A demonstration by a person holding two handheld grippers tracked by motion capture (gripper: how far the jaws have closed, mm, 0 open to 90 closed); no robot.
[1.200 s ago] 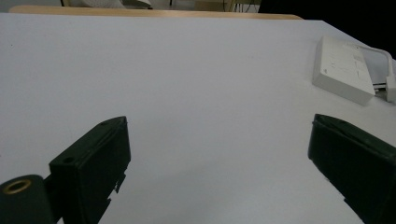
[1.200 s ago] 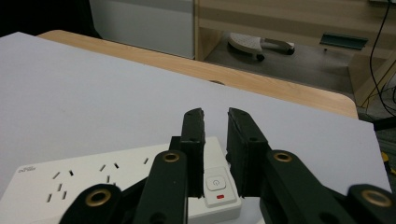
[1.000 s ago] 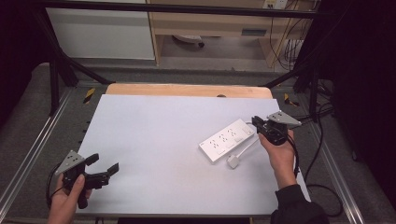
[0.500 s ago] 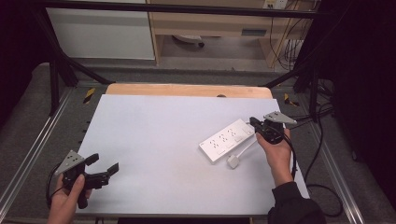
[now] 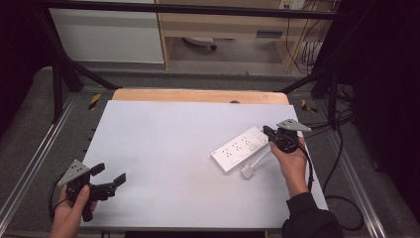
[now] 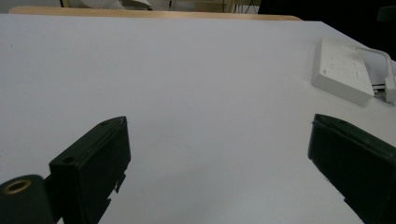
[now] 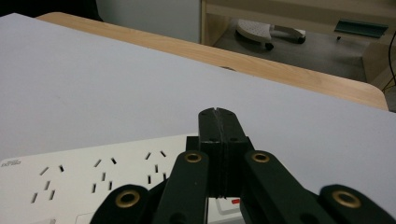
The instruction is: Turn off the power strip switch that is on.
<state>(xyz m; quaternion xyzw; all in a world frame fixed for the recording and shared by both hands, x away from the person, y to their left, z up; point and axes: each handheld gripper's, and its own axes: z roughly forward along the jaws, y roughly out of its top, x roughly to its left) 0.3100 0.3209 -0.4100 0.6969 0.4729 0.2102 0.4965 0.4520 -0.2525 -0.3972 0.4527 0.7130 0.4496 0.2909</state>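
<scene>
One white power strip (image 5: 241, 148) lies diagonally on the right half of the white table (image 5: 163, 144), sockets up; its near-left end points toward the table's middle, its far-right end toward the right gripper (image 5: 270, 132). A short white cable w/ a plug (image 5: 247, 172) curls off the strip's near side and rests on the table just beside it.

Right gripper sits at the strip's far-right end, jaws pressed together w/ nothing between them. In the right gripper view the closed jaw tips (image 7: 218, 116) hang over the strip (image 7: 93, 179) near a small red mark, approx. at the switch end; can't tell if they touch it. The person's right hand (image 5: 291, 161) holds that gripper from the table's right edge.

Left gripper (image 5: 110, 176) is well apart from the strip, over the table's near-left corner, held by the left hand (image 5: 74, 208). Its jaws stand wide apart, empty; in the left gripper view bare table shows between them, w/ the strip (image 6: 343, 70) far off at upper right.

Wooden edge (image 5: 198, 95) runs along the table's far side.
</scene>
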